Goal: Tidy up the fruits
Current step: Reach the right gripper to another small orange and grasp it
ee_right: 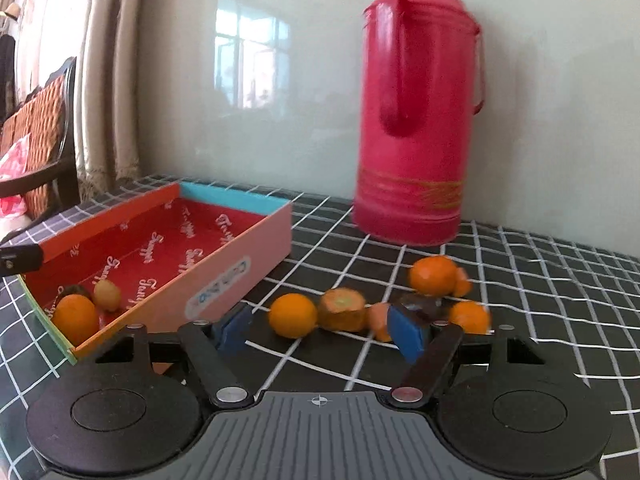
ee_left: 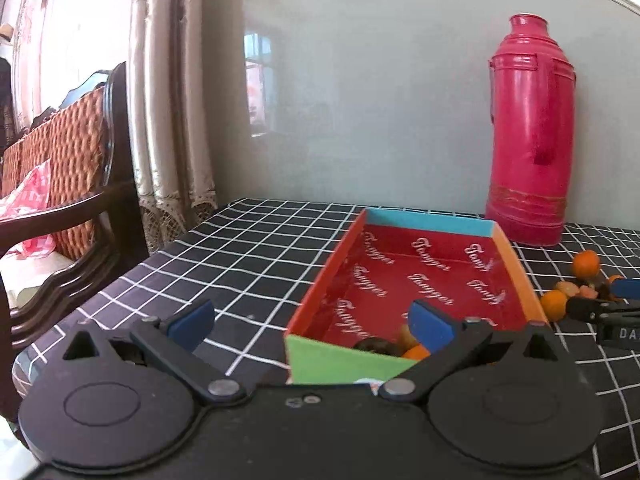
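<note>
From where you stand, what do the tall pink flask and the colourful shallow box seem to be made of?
The tall pink flask looks like glossy painted metal or hard plastic: it shows sheen and a moulded handle. The colourful shallow box looks like matte printed cardboard, with thin flat walls and folded corners.

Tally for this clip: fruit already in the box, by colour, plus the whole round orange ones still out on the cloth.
In the box:
orange fruit: 1
yellowish fruit: 1
dark fruit: 1
On the cloth:
round orange fruits: 3
Total: 6
The blurred cut pieces on the cloth are not counted.
</note>
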Tool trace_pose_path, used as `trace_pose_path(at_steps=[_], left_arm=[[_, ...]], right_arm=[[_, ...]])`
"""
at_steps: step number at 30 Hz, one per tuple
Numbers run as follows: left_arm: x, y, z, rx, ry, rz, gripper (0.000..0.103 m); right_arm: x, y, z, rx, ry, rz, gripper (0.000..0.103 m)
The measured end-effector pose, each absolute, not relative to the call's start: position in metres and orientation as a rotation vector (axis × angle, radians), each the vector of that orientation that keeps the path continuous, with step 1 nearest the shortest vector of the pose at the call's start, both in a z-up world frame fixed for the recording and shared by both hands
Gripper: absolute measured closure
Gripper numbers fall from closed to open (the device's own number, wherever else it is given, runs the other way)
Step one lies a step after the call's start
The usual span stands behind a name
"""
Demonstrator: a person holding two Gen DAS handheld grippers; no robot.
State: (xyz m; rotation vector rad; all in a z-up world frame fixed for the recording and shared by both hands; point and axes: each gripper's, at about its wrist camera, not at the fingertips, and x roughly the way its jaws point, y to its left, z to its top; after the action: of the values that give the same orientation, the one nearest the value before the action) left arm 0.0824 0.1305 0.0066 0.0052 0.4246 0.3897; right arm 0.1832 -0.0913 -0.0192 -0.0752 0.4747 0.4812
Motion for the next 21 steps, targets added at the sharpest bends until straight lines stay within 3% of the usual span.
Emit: trace_pose_path(at_steps=[3,7,15,17,21], left_arm=[[0.08,0.139,0.006,0.01,0.43,0.409,0.006],[0.076,0.153,0.005,-0.004,0.433,0.431,0.006],[0.072,0.165,0.007,-0.009,0.431,0.441,0.006],[0.073,0.166,0.007,-0.006,0.432,0.44,0.006],[0.071,0.169,0.01,-0.014,0.423,0.442,0.006]], right_arm=[[0.19,-0.081,-0.02,-0.074,0.499,0.505,0.032],[0.205,-0.069,-0.026,-0.084,0.567,0.504,0.058],[0.221,-0.062,-0.032,-0.071,0.622,0.495,0.058],[0.222,-0.061,-0.032,-0.073,0.621,0.479,0.07],[0.216,-0.064,-0.026,-0.058,0.59,0.477,0.069]])
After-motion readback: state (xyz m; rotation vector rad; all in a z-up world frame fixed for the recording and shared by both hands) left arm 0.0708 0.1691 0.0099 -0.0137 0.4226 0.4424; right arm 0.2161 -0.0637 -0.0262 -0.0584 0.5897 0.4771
